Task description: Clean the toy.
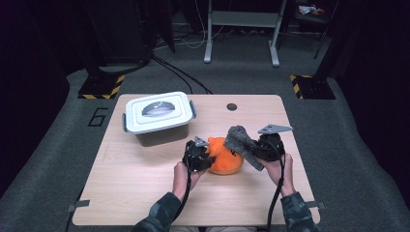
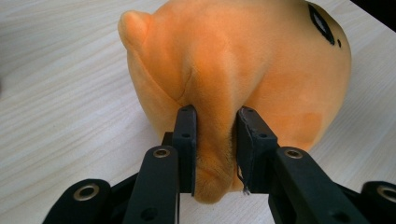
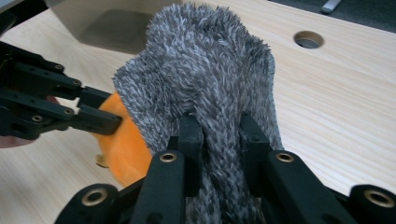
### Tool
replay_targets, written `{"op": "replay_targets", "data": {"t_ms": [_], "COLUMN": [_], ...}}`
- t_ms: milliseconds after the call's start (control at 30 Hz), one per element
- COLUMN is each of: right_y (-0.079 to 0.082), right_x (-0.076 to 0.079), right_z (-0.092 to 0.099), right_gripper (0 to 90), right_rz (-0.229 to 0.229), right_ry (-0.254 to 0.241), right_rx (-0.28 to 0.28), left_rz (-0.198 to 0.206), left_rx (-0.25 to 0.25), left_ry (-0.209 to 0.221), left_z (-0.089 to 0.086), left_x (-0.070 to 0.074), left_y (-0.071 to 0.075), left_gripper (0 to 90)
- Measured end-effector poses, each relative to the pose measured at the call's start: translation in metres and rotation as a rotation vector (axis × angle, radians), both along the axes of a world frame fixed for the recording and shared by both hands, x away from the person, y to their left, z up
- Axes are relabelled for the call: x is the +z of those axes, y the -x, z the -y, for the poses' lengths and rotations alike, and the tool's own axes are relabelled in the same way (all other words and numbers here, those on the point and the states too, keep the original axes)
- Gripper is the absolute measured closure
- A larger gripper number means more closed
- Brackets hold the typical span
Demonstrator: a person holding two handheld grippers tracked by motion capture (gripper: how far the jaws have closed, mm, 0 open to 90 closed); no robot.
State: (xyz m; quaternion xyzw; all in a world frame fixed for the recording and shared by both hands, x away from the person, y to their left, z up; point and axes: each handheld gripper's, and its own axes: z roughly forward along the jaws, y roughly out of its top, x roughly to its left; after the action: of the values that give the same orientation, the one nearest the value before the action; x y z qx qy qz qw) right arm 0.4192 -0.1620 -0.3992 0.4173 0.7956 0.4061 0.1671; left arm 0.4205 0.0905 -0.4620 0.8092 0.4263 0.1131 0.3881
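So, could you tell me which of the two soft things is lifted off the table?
The grey fuzzy cloth, clamped in the right gripper and held up in the air. The orange plush toy rests on the table, pinched by the left gripper.

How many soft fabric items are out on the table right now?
2. The orange plush toy sits near the table's middle, pinched by the left gripper. The grey fuzzy cloth is held by the right gripper beside it. The lidded box may hide more.
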Motion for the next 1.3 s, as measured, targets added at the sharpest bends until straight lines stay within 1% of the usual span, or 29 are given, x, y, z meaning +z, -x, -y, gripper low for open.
{"op": "replay_targets", "data": {"t_ms": [33,67,100,167,233,300,333,400,433,500,567,600,633,667,733,767,800,833,1000,1033,1067,1200,1267,1300], "right_y": [-0.001,-0.001,-0.002,-0.003,-0.004,-0.005,-0.006,-0.009,-0.01,-0.012,-0.014,-0.015,-0.015,-0.015,-0.015,-0.015,-0.016,-0.016,-0.016,-0.016,-0.016,-0.015,-0.014,-0.015], "right_x": [0.0,0.0,0.0,-0.001,-0.001,-0.002,-0.002,-0.003,-0.004,-0.006,-0.01,-0.013,-0.013,-0.018,-0.02,-0.021,-0.021,-0.021,-0.022,-0.022,-0.023,-0.023,-0.022,-0.023], "right_z": [-0.005,-0.01,-0.015,-0.024,-0.035,-0.045,-0.05,-0.058,-0.061,-0.067,-0.073,-0.076,-0.076,-0.078,-0.078,-0.078,-0.075,-0.075,-0.069,-0.068,-0.067,-0.064,-0.063,-0.061], "right_gripper": [75.1,74.9,74.9,74.8,74.8,74.8,74.8,74.8,74.8,74.8,74.9,74.9,74.9,75.1,75.2,75.2,75.2,75.2,75.2,75.2,75.1,75.1,75.1,75.1], "right_rz": [0.002,0.003,0.004,0.008,0.011,0.007,0.014,0.009,0.01,0.002,0.001,0.0,0.0,-0.003,0.001,-0.003,0.002,-0.004,-0.008,-0.008,-0.01,-0.006,-0.014,-0.008], "right_ry": [0.01,0.022,0.034,0.043,0.066,0.077,0.088,0.087,0.095,0.093,0.11,0.116,0.116,0.138,0.143,0.141,0.141,0.136,0.125,0.128,0.119,0.128,0.121,0.125], "right_rx": [0.011,0.017,0.027,0.047,0.063,0.08,0.086,0.101,0.099,0.102,0.105,0.104,0.104,0.104,0.096,0.088,0.098,0.092,0.091,0.091,0.081,0.09,0.075,0.08], "left_rz": [0.0,-0.005,-0.008,-0.003,0.004,0.001,0.001,0.002,0.003,0.01,0.011,0.005,0.005,0.005,0.003,0.006,0.008,0.011,0.004,0.004,0.004,0.003,0.001,-0.001], "left_rx": [-0.008,-0.002,-0.005,-0.009,-0.009,-0.01,-0.01,-0.014,-0.016,-0.024,-0.027,-0.026,-0.026,-0.025,-0.021,-0.024,-0.026,-0.025,-0.025,-0.029,-0.028,-0.023,-0.021,-0.02], "left_ry": [-0.008,0.0,-0.002,-0.01,-0.016,-0.015,-0.015,-0.019,-0.016,-0.016,-0.015,-0.013,-0.013,-0.013,-0.009,-0.012,-0.015,-0.015,-0.011,-0.017,-0.017,-0.01,-0.005,-0.004], "left_z": [0.0,0.001,0.001,0.001,0.002,0.002,0.002,0.002,0.002,0.002,0.002,0.002,0.002,0.002,0.002,0.003,0.003,0.003,0.004,0.003,0.003,0.003,0.003,0.002], "left_x": [0.0,0.001,0.001,0.001,0.002,0.002,0.002,0.002,0.002,0.002,0.002,0.001,0.001,0.001,0.0,0.0,0.0,-0.001,-0.001,-0.001,-0.001,-0.001,-0.002,-0.002], "left_y": [0.0,0.0,0.001,0.001,0.001,0.001,0.001,0.002,0.002,0.002,0.002,0.001,0.001,0.001,0.001,0.001,0.0,0.0,-0.001,-0.001,-0.001,-0.001,-0.002,-0.002], "left_gripper": [71.0,70.9,70.9,70.9,70.9,71.0,71.0,71.0,71.0,71.0,71.1,71.2,71.3,71.3,71.5,71.6,71.7,71.8,71.8,71.8,71.8,71.8,71.8,71.8]}}
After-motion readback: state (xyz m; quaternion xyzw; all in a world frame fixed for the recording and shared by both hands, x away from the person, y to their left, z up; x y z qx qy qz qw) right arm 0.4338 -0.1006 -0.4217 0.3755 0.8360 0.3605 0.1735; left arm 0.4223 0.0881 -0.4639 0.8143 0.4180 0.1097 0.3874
